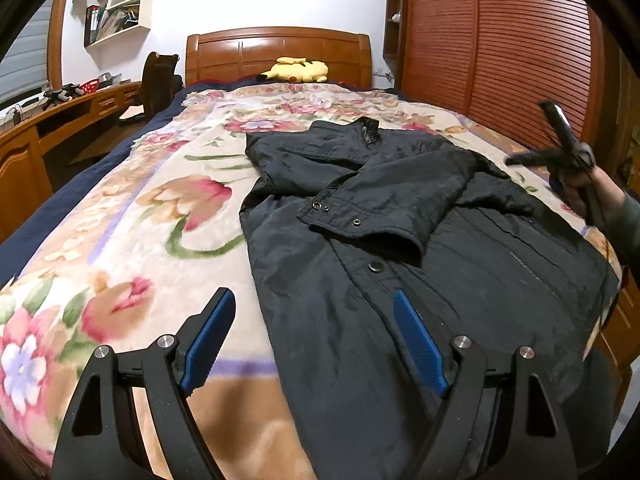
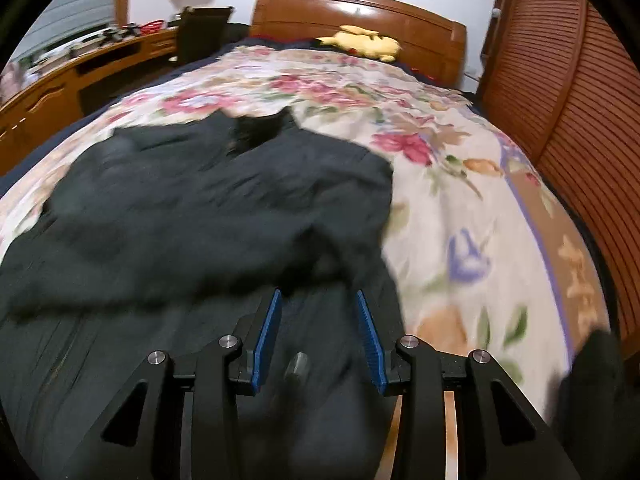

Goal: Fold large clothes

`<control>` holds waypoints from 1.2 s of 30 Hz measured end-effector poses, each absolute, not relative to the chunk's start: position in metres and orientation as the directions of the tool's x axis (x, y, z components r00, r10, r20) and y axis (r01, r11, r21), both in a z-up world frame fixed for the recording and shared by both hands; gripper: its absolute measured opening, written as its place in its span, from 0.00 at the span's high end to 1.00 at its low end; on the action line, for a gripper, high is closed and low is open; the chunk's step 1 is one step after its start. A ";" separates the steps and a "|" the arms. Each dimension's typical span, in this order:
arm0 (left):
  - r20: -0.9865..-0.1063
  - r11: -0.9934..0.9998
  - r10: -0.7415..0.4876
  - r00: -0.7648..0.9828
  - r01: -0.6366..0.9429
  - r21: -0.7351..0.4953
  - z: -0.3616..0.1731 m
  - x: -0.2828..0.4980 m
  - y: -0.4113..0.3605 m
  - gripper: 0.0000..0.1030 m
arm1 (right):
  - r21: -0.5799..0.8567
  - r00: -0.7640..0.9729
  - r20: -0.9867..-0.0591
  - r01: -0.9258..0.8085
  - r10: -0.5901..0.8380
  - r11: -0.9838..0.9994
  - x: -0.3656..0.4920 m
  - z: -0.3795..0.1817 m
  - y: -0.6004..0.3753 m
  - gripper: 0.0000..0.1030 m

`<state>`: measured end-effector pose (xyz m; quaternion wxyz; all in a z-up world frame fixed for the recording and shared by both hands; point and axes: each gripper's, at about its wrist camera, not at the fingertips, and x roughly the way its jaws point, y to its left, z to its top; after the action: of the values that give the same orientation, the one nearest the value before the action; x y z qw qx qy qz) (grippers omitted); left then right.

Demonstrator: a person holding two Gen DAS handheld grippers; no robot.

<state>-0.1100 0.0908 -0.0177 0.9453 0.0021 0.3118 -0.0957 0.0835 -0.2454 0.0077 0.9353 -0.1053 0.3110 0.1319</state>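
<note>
A large black jacket (image 1: 400, 248) lies spread on the floral blanket (image 1: 140, 240), collar toward the headboard, with one sleeve (image 1: 384, 204) folded across its chest. My left gripper (image 1: 314, 300) is open and empty, hovering over the jacket's left hem edge. My right gripper (image 2: 318, 294) is open and empty above the jacket (image 2: 192, 216) near its right side; this view is blurred. The right gripper also shows in the left wrist view (image 1: 560, 152), held in a hand above the jacket's right edge.
A yellow plush toy (image 1: 298, 70) lies by the wooden headboard (image 1: 276, 46). A wooden desk (image 1: 60, 120) and chair (image 1: 158, 80) stand left of the bed. A slatted wooden wardrobe (image 1: 500, 48) runs along the right side.
</note>
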 end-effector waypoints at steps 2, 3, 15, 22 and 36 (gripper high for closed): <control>-0.589 0.982 -0.176 0.789 0.180 -0.052 -0.017 -0.116 0.091 0.20 | -0.123 0.765 -0.615 -0.330 0.189 0.936 0.053 0.003 -0.252 0.61; -0.588 0.983 -0.170 0.791 0.177 -0.046 -0.016 -0.120 0.090 0.20 | -0.127 0.763 -0.617 -0.337 0.191 0.933 0.040 0.003 -0.256 0.61; -0.603 0.984 -0.164 0.780 0.173 -0.044 -0.021 -0.142 0.090 0.20 | -0.101 0.746 -0.636 -0.334 0.197 0.937 -0.063 -0.007 -0.280 0.44; -0.620 0.983 -0.165 0.767 0.179 -0.040 -0.029 -0.151 0.087 0.20 | -0.075 0.732 -0.660 -0.287 0.168 0.955 -0.096 -0.019 -0.286 0.39; -0.646 0.986 -0.165 0.745 0.148 -0.081 -0.043 -0.171 0.095 0.20 | -0.059 0.739 -0.661 -0.223 0.130 0.973 -0.142 -0.026 -0.301 0.38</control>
<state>-0.1711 0.0949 -0.0434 0.9341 -0.0124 0.3470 -0.0837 -0.1415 -0.3007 -0.0262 0.9302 -0.0672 0.3483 0.0948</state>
